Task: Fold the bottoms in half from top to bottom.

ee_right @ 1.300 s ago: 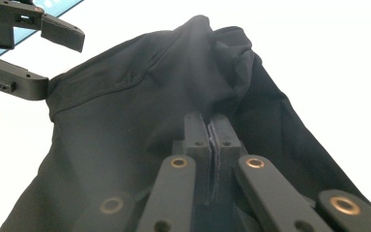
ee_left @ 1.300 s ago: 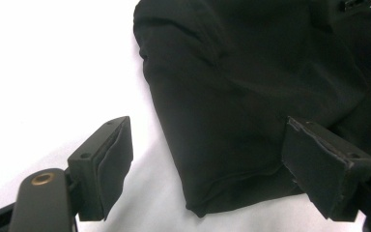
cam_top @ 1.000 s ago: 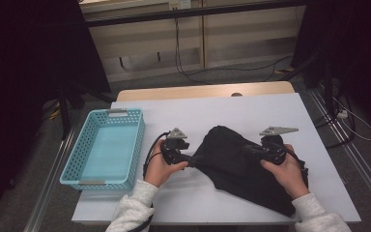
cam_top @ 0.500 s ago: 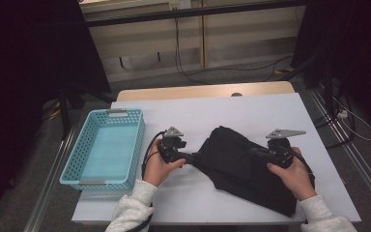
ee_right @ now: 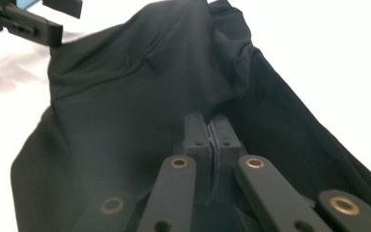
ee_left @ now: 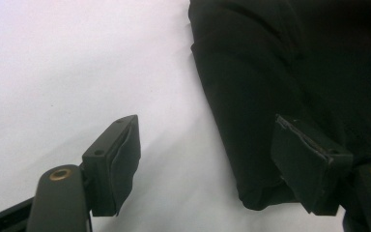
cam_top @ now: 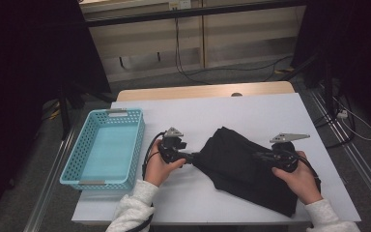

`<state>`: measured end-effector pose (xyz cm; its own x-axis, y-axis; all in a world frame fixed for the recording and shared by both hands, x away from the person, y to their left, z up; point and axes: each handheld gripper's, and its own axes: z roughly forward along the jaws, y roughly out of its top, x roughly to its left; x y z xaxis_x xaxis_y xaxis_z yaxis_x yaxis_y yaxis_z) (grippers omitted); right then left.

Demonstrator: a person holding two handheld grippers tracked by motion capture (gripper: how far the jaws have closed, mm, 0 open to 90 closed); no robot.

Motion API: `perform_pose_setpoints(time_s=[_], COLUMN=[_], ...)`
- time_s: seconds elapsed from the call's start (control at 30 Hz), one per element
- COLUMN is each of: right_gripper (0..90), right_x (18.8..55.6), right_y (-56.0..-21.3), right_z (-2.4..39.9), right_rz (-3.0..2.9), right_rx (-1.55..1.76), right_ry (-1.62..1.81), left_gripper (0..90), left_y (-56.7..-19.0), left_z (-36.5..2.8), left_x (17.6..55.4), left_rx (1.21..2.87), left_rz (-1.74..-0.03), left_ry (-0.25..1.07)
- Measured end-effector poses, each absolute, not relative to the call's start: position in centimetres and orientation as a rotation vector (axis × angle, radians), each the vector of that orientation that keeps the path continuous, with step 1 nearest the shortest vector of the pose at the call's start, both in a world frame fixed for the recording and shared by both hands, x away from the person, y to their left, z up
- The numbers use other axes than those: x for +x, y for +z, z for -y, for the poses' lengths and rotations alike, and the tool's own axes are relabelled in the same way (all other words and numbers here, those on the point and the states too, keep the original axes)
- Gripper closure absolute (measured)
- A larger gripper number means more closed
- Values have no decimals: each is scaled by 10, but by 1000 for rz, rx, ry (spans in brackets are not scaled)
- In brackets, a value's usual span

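1. White table top (cam_top: 232, 116) stands in a dark room, with a wooden strip along its far edge and cables on the floor beyond.
2. Black garment (cam_top: 251, 169) lies crumpled on the table, right of centre toward the near edge, between the two hands.
3. Light blue basket (cam_top: 104, 150) sits at the left edge of the table, well apart from the garment.
4. Left gripper (cam_top: 189, 157) is held at the garment's left edge, pointing toward the cloth. In the left gripper view its jaws stand apart: one pad (ee_left: 118, 159) is over bare table, the other rests against a fold of the garment (ee_left: 290, 87). The jaws have just been closing, yet a clear gap remains and the pads do not pinch the cloth; the fold's edge lies just inside the right-hand pad.
5. Right gripper (cam_top: 265, 157) is at the garment's right part, held by the person's right hand (cam_top: 297, 176). In the right gripper view its two pads (ee_right: 196, 135) are pressed together; whether a thin fold of the garment (ee_right: 125, 96) is caught between them cannot be told for certain.
6. Both sleeves (cam_top: 135, 210) enter from the near edge.
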<state>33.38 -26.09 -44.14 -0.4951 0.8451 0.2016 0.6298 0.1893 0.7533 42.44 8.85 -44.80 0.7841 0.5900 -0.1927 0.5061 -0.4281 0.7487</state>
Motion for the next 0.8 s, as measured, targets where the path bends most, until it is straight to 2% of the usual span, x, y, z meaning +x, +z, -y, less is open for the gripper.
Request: perform_pose_setpoints(time_s=[0.8], right_gripper=[888], right_x=[312], right_y=[-430], right_z=[281], right_rz=[-2163], right_rx=[1428], right_ry=[1211], left_gripper=[263], left_y=[-448], left_z=[-72], left_x=[417], left_rx=[2115], left_rz=[-776], left_ry=[79])
